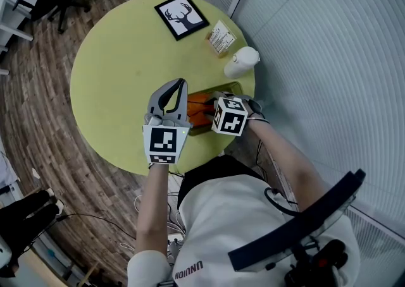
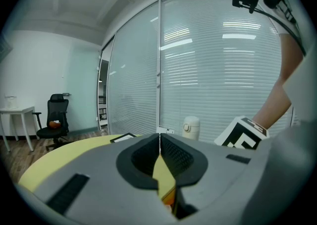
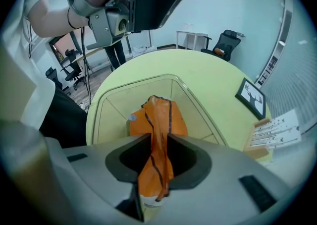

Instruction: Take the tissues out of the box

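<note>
Right gripper: mine, pointing steeply down; jaws partly closed and pressed on the orange tissue pack, pinching its raised fold.
Orange tissue pack: drawn up out of the open box, far end down inside it.
Box: at the 4 o'clock edge of the round table, nearest me.
Left gripper: jaws together, nothing between them; held above the table, at 9 o'clock of the box.
Surroundings: deer picture at 1 o'clock on the table; white bottle at 2 o'clock.
</note>
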